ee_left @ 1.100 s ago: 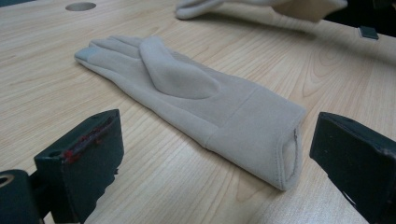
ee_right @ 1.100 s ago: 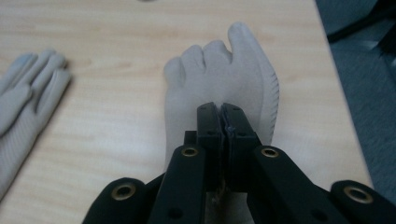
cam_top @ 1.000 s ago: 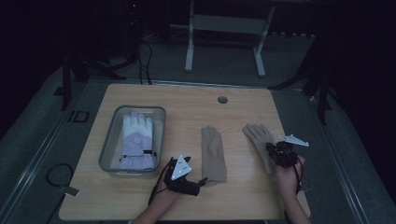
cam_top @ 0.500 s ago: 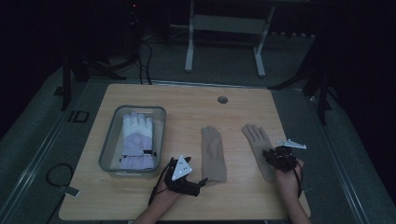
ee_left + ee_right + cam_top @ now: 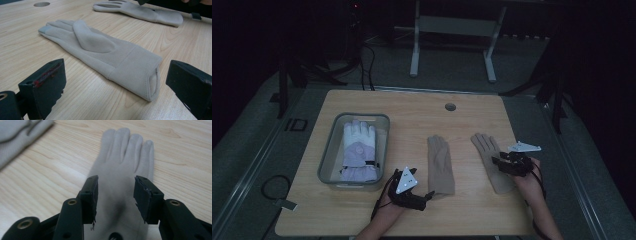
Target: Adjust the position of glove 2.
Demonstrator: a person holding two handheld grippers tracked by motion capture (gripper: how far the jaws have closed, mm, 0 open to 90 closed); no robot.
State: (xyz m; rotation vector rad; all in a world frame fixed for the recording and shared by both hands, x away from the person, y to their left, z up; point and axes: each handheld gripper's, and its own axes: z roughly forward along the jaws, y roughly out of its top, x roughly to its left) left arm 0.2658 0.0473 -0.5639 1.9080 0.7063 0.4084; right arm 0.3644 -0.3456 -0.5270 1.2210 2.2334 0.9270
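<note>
Both claws are spread with nothing pinched: the left gripper [image 5: 428,194] is held at the cuff of the middle glove [image 5: 440,164], its jaws wide on either side of the cuff opening, and the right gripper [image 5: 498,163] is poised low over the palm of the right glove [image 5: 486,150], jaws parted above the fabric. Whether the right jaws touch the cloth cannot be told.

Each beige glove is judged light, soft and limp — a knit or fleece that will fold and droop once lifted, with no risk of breakage and little slip against the pads. The cuff edge [image 5: 152,82] looks the surest place to be pinched, since it is doubled and stands slightly off the wood; a pinch at mid-palm would have to gather flat cloth.

Both gloves are laid flat on the wooden table [image 5: 412,107], fingers pointing away from the person, well apart from each other. Farther left, a white glove [image 5: 357,150] is seen inside a grey bin [image 5: 328,159].
</note>
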